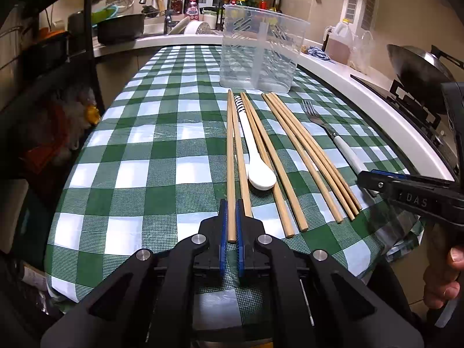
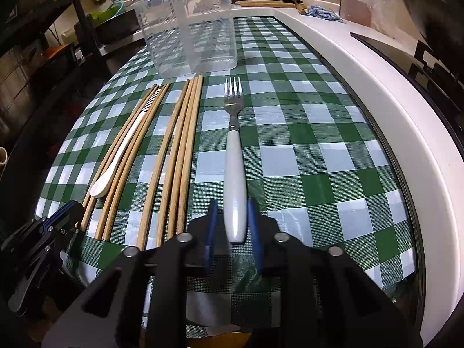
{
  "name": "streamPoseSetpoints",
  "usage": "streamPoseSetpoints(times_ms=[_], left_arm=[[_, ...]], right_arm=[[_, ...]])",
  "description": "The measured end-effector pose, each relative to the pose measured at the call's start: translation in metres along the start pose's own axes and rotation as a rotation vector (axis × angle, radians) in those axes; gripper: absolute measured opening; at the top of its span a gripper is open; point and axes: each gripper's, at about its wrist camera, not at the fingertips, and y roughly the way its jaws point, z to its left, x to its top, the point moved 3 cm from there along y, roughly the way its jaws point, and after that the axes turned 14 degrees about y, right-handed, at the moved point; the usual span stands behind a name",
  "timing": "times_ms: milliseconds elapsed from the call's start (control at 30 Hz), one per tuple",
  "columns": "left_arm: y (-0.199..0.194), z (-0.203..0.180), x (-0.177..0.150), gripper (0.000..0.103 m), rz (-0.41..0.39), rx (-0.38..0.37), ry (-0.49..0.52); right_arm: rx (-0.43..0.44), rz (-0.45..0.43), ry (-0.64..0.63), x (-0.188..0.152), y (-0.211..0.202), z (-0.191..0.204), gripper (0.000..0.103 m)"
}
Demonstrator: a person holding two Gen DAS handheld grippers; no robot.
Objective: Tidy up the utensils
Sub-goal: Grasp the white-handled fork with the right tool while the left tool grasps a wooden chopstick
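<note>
Several wooden chopsticks [image 1: 301,156], a white spoon [image 1: 255,156] and a white-handled fork [image 1: 333,137] lie side by side on the green checked tablecloth [image 1: 145,145]. A clear divided plastic container [image 1: 261,49] stands behind them. My left gripper [image 1: 231,206] straddles the near end of the leftmost chopstick [image 1: 230,159], its blue pads close on both sides of it. My right gripper [image 2: 232,206] straddles the fork handle [image 2: 235,179], with small gaps at each pad. The fork tines [image 2: 233,88] point at the container [image 2: 188,29].
A white counter edge [image 2: 362,66] curves along the right of the table. An oil jug [image 1: 340,43], a wok [image 1: 417,69] on the stove and a sink with dishes [image 1: 162,23] lie beyond. A dark shelf rack [image 1: 43,58] stands left.
</note>
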Motion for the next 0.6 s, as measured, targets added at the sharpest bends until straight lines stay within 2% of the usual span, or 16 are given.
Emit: streamPoseSetpoints(times_ms=[167,333,467,600], left_arm=[[0.000,-0.007,0.001,0.006,0.007,0.031,0.044],[0.001,-0.006,0.004,0.007,-0.006,0.041,0.036],[0.003,-0.004,0.005,0.007,-0.017,0.045,0.020],[0.005,-0.005,0.006,0.007,-0.025,0.047,0.030]], right_arm=[[-0.002,-0.011,0.009,0.004,0.002,-0.003,0.034],[0.001,-0.025,0.024,0.010,0.005,-0.007,0.033],[-0.003,-0.038,0.015,0.010,0.005,-0.008,0.019],[-0.007,-0.048,0.016,0.008,0.003,-0.009,0.019]])
